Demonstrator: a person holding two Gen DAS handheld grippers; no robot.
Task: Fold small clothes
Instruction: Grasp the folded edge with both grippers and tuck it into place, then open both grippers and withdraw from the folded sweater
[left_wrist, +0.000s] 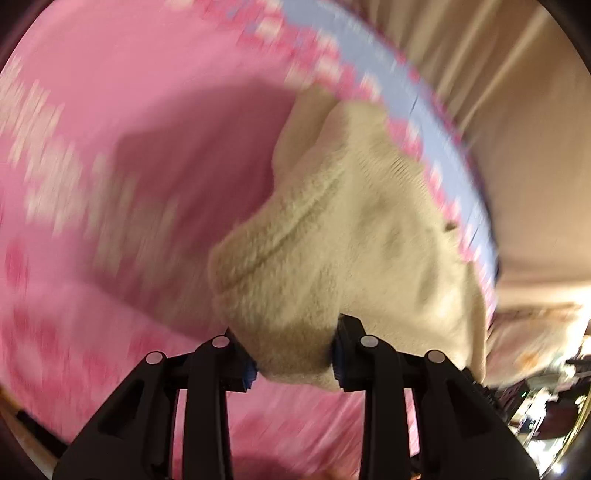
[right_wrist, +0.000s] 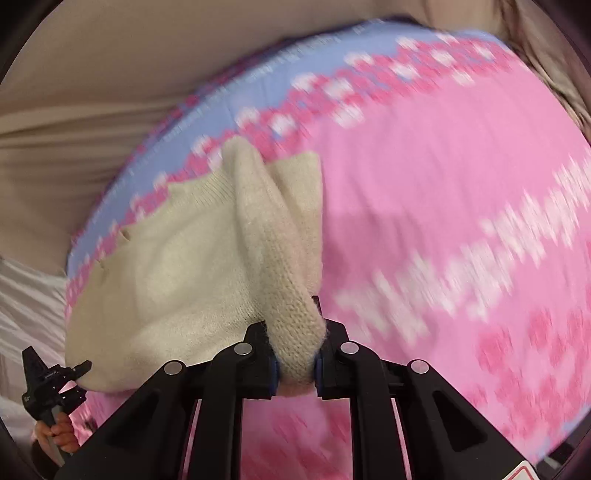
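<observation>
**Right wrist view: both grippers clamped on the knit, fold under way**

Right wrist view shows you working over the pink blanket (right_wrist: 424, 206), patterned in white and darker pink with a blue border (right_wrist: 207, 107) along its far edge, beige drapes (right_wrist: 74, 110) behind. All of that is smeared by motion blur, so take the background loosely.

The cream knit (right_wrist: 177, 273) lies across the blanket near that border, partly lifted. Your right gripper (right_wrist: 295, 363) is closed on a thick bunched fold of it. Your left gripper (left_wrist: 295, 354) is clamped on another bunch, and in the right view it shows at the knit's near-left corner (right_wrist: 79, 369).

My read: you're carrying one side over. Keep both grippers level and evenly spaced so the edge stays taut, lay it down flat, and don't let go until the corners line up. Thick knit like this will likely spring back, so press it once it's down.
</observation>
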